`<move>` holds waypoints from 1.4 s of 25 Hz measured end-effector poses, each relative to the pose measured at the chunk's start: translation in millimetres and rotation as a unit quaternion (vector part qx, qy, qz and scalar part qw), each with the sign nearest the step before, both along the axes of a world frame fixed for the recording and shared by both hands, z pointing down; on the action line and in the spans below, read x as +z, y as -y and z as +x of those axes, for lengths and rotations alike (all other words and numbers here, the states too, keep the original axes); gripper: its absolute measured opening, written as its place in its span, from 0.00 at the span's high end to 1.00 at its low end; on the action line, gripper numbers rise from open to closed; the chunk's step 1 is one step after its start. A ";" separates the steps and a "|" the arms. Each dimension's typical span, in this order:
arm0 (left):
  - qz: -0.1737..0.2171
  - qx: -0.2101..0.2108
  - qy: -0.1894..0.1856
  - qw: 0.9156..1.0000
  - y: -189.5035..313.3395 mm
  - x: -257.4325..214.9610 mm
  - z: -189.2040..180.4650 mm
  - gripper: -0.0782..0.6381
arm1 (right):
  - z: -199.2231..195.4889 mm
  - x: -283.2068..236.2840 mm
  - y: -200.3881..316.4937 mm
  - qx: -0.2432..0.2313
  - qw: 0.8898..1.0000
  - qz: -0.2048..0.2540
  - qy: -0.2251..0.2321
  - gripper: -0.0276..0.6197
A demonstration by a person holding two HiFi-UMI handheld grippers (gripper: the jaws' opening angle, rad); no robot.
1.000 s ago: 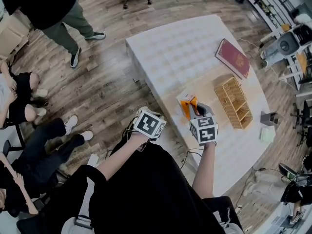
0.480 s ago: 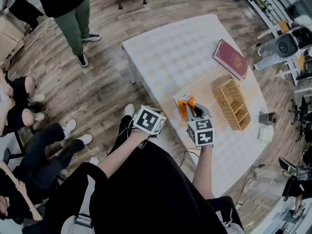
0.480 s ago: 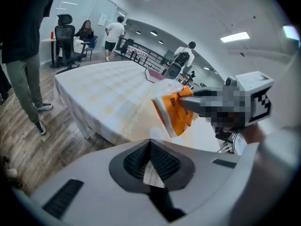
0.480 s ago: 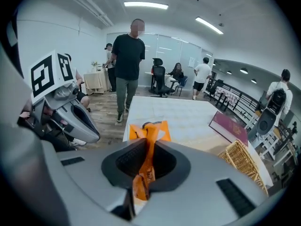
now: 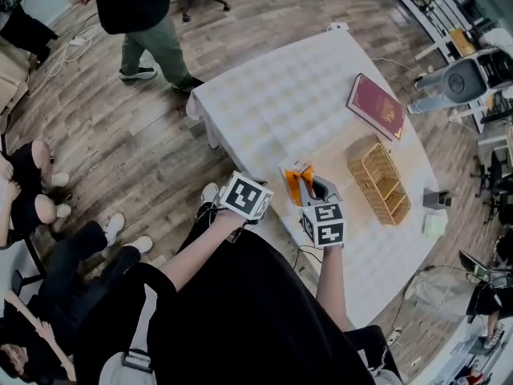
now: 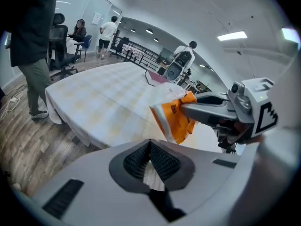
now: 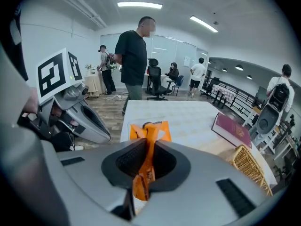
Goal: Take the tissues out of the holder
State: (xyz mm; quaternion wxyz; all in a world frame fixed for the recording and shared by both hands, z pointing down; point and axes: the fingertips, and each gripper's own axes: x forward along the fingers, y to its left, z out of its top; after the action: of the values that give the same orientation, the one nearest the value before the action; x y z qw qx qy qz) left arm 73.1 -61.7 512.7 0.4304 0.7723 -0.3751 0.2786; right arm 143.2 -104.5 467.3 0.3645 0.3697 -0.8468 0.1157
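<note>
Right tongs point(image 7: 146, 160) are clamping the orange tissue pack point(image 7: 149, 132) over the bench point(image 5: 280, 95) at 7 o'clock. Left tongs point(image 6: 150, 147) are pinching a white tissue point(image 6: 154, 177), seemingly pulled free. Next, laying it down.

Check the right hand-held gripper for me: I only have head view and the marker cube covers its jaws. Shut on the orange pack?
Observer: Yes. Right gripper view shows the right hand-held gripper shut on the orange tissue pack.
Operator: Left one?
Observer: Left hand-held gripper is shut on a thin white tissue.
Operator: Tissue attached to the pack?
Observer: No. In left gripper view nothing runs between them; the pack sits apart, over the table.
</note>
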 end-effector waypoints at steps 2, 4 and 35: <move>0.000 0.002 -0.001 1.000 10.6 0.4 -7.6 0.89 | -6.4 0.0 11.4 0.003 1.000 0.000 -0.002 0.91; 0.000 0.004 -0.001 1.000 21.7 0.6 -15.4 0.89 | -13.0 -1.0 24.0 0.007 1.000 0.001 -0.003 0.91; -0.024 -0.051 -0.011 0.998 101.5 10.4 -200.5 0.89 | -188.0 18.0 150.6 -0.019 0.999 -0.024 -0.020 0.91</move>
State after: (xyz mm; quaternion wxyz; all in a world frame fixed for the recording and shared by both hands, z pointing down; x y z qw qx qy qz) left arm -127.5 -163.2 523.1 0.4662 0.7446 -0.4029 0.2567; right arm -44.8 -255.1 485.3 0.3921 0.3471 -0.8431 0.1224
